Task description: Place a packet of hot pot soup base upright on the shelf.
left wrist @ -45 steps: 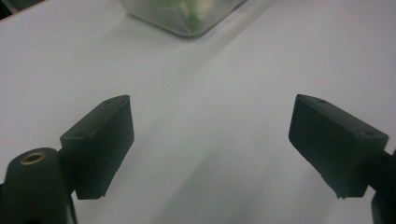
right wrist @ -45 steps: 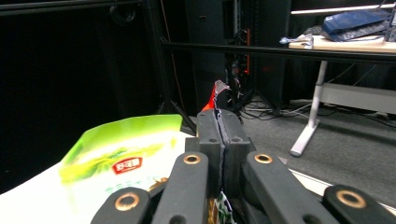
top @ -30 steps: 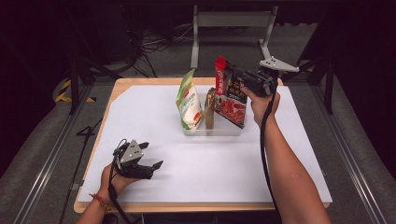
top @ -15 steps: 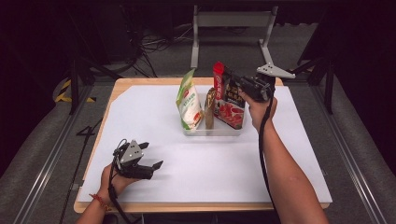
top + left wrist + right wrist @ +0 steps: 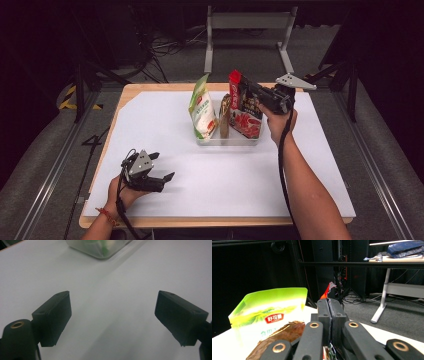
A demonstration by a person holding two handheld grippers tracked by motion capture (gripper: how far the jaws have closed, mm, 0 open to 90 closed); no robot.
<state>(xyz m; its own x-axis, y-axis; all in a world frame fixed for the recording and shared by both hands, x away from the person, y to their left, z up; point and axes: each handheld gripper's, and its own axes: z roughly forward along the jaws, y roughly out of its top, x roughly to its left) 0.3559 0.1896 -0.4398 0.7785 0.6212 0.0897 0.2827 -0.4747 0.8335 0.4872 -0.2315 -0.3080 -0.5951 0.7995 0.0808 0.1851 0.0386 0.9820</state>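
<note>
Resting at the table's near left corner, my left gripper [image 5: 161, 170] lies on the white sheet [image 5: 320, 165], jaws spread wide and empty. Mid-table, the clear tray [image 5: 227, 141] holds a green pouch [image 5: 202, 107] and a brown packet [image 5: 225, 116]. My right gripper [image 5: 246, 89] pinches the red packet [image 5: 246, 117] by its upper edge, above the tray's right end.

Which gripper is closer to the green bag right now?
Right. The right gripper is at the red bag in the same tray as the green bag; the left gripper rests near the table's front edge.
</note>
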